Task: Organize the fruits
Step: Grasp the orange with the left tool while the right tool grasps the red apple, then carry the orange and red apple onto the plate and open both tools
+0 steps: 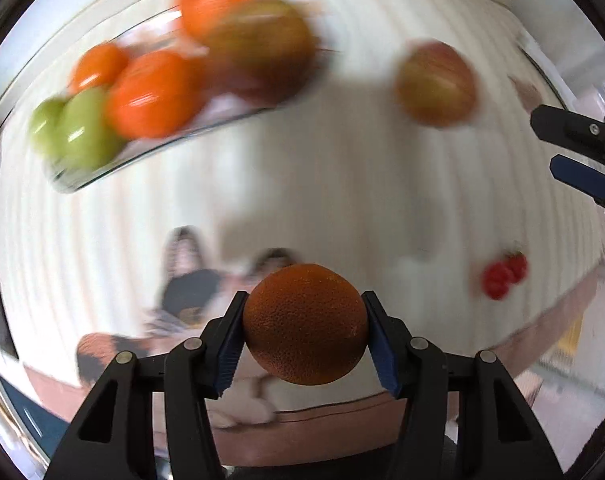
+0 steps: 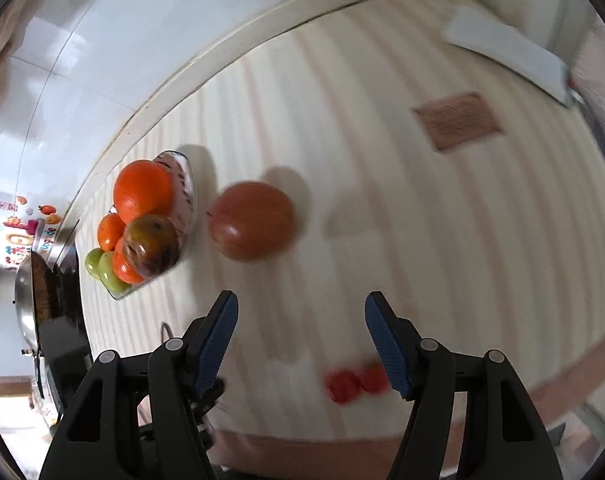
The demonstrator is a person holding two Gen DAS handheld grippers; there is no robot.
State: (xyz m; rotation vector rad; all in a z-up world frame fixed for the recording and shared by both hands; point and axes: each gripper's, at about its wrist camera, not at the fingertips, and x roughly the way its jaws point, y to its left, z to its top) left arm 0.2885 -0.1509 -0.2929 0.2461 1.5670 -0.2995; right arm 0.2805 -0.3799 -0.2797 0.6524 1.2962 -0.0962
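Step in hand: carrying. Your left hand-held gripper (image 1: 304, 330) has an orange (image 1: 304, 324) clamped between its blue pads, jaws about a third open around it, one pad on each flank. No earlier view, so read this as a held fruit on its way to the bowl.

The glass bowl (image 1: 102, 172) sits at 10 o'clock in the left wrist view, well apart from the held orange, already piled with oranges, green fruits and a brownish apple. Its heap is tall; judgement: the next move calls for a high approach over the rim and a release into a low spot, likely the near side, or the orange may roll off.

Your right hand-held gripper (image 2: 302, 340) stands roughly half open and empty, nothing between the pads. A loose red apple (image 2: 252, 220) lies on the striped table (image 2: 422, 240) at 12 o'clock from it, just beside the bowl. Small red fruits (image 2: 354, 384) lie at 5 o'clock, close to the right pad; the blur hides whether they touch it.

Edges: the table's near edge runs just below the red fruits, so take care not to nudge them off. Open table lies to the right of the apple, good room for swinging either hand. A brown pad (image 2: 456, 120) lies at 2 o'clock, clear of the work.
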